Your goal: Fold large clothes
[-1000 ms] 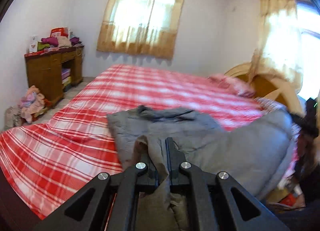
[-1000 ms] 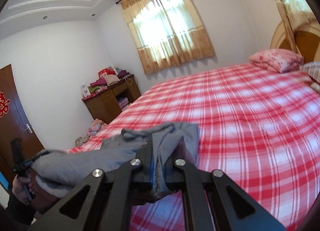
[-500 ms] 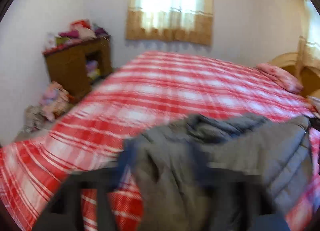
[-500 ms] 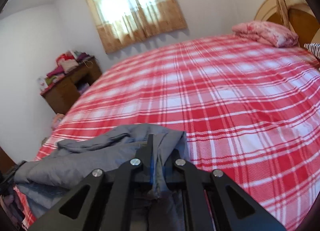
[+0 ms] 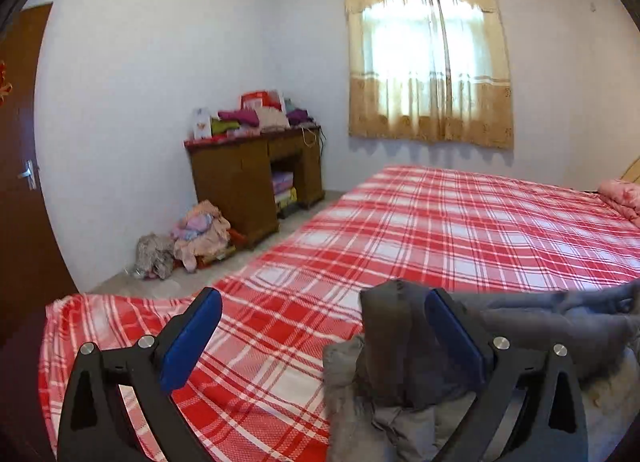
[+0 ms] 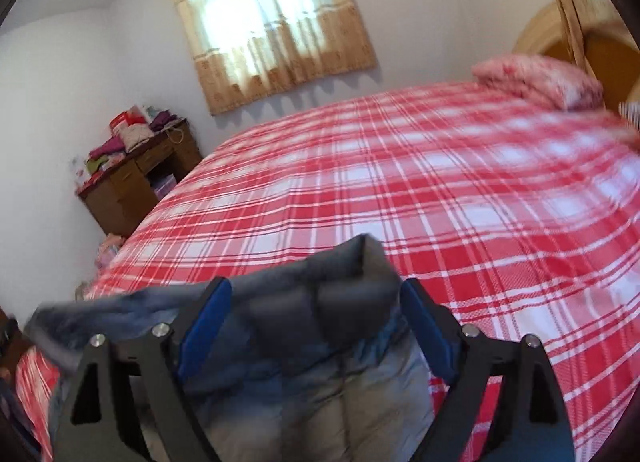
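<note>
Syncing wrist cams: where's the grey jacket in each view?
Left wrist: grey jacket at bottom right, heaped against the right finger of the left gripper.
Right wrist: jacket at bottom centre, between the open fingers of the right gripper.
Shared landmark: wooden desk, left of the red plaid bed.

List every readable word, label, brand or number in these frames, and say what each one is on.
None can be read.
Red box on the wooden desk: printing blurred.
White package beside it: printing too small.
Red ornament on the brown door: cut off at the frame edge, unreadable.
</note>
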`<state>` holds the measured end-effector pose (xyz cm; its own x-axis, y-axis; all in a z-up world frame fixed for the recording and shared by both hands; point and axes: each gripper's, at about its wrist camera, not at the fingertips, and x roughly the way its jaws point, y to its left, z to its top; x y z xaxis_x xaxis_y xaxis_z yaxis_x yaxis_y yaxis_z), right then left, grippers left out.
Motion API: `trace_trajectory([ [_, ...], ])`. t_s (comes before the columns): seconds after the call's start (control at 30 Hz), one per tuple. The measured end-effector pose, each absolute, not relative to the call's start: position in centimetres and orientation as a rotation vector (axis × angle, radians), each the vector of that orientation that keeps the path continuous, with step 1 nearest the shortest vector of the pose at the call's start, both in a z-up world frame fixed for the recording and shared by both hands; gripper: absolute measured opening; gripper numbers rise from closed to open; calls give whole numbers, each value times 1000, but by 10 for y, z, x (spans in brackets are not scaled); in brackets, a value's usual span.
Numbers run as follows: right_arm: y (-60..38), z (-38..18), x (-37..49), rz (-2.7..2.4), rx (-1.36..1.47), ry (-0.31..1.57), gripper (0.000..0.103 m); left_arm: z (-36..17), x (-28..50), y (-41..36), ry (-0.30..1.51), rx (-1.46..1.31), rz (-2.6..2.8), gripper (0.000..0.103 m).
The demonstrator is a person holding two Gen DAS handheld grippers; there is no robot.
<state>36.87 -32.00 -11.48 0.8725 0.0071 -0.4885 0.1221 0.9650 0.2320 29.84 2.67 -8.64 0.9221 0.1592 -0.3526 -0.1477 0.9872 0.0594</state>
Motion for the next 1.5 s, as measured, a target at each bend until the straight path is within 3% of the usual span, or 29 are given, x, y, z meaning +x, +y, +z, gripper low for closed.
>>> trace_trajectory([
  [0.13,-281,-105,357,11,192,489,89,-78,297,19,370,12,108,102],
  [0.17,-271,-107,361,29,175,517,84,-81,303,14,399,22,81,102],
  [0.2,-257,-114,368,72,162,573,79,-86,310,5,430,26,39,102],
  [0.27,-232,-128,383,117,112,667,50,-96,318,-13,462,44,-5,102],
  [0.3,-221,-135,389,113,76,686,45,-101,322,-24,469,57,-10,102],
  [0.43,-200,-160,419,67,-17,720,45,-127,344,-59,487,133,-41,102],
  [0.7,-216,-195,433,56,56,738,45,-191,391,-68,599,134,-18,102],
  [1.5,-211,-214,442,44,47,806,47,-224,420,-59,755,54,-23,102],
])
